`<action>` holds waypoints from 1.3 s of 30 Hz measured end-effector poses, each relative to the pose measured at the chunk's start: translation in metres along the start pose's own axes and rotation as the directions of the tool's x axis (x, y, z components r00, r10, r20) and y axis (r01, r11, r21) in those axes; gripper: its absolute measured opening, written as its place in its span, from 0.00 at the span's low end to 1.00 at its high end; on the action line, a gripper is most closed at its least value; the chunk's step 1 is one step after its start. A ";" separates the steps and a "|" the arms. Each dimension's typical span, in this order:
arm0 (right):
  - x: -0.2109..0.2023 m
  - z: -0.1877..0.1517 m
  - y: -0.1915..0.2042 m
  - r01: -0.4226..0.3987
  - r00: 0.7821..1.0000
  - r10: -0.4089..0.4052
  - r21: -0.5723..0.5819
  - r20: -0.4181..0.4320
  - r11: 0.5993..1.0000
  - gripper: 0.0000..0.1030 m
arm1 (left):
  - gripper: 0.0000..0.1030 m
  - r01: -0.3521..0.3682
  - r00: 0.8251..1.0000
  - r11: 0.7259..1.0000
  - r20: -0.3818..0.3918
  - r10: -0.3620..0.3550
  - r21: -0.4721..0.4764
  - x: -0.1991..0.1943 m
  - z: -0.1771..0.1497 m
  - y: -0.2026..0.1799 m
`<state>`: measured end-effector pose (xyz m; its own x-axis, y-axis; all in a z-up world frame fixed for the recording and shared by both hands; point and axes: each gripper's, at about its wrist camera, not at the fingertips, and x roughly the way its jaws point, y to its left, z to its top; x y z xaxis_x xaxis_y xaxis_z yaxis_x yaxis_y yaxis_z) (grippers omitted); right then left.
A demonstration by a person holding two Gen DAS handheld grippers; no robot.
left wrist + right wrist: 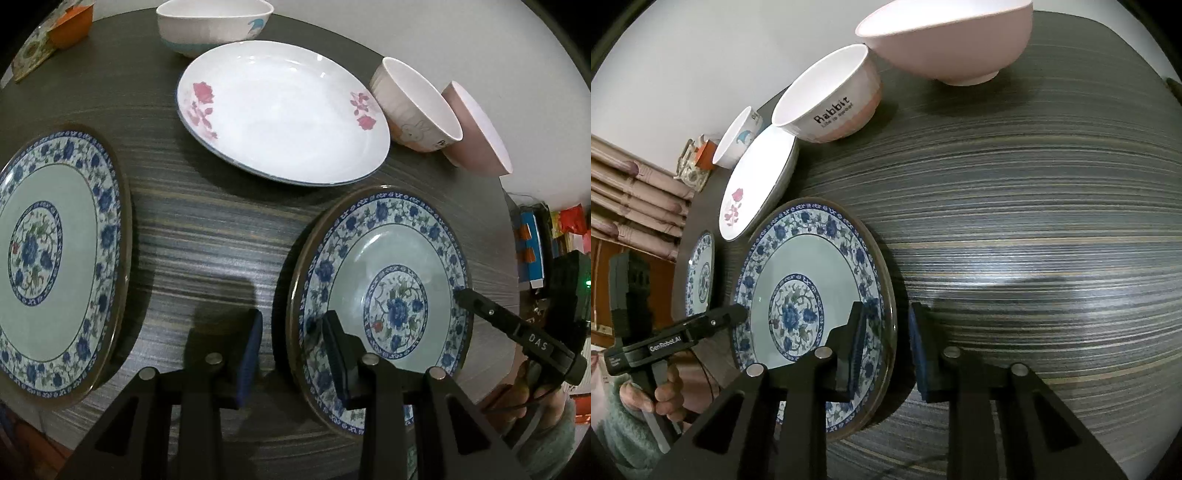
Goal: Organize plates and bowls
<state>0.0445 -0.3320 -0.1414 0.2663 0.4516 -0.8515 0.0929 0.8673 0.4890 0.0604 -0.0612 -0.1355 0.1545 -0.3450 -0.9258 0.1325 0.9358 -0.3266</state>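
Observation:
A blue floral plate lies on the dark striped table. My left gripper is open and straddles the plate's left rim, one finger over the plate and the other over the table. My right gripper is open too and straddles the opposite rim the same way. Each gripper shows in the other's view: the right gripper and the left gripper. A second blue floral plate lies further left. Behind is a white plate with pink roses.
At the back stand a white bowl with a blue cartoon, a rabbit bowl and a pink bowl. An orange object in a floral box sits at the far corner. A hand holds the left gripper's handle.

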 end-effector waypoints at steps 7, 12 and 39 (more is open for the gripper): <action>0.002 0.000 0.003 0.007 1.000 -0.007 -0.018 -0.009 1.000 0.16 | 0.21 0.003 1.000 1.000 0.000 -0.003 0.027 0.004 0.001 -0.006; 0.000 -0.001 0.006 0.012 1.000 -0.012 -0.017 -0.004 1.000 0.16 | 0.21 0.000 1.000 1.000 -0.006 0.000 0.025 0.002 0.000 -0.006; -0.017 0.016 0.109 -0.011 0.998 0.018 -0.106 0.060 0.994 0.16 | 0.21 -0.042 0.989 0.999 0.138 0.044 -0.017 -0.087 0.017 0.045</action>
<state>0.0649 -0.2483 -0.0702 0.3251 0.4536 -0.8298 -0.0124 0.8794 0.4759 0.0695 0.0097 -0.0665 0.2936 -0.3105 -0.9041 0.1089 0.9505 -0.2911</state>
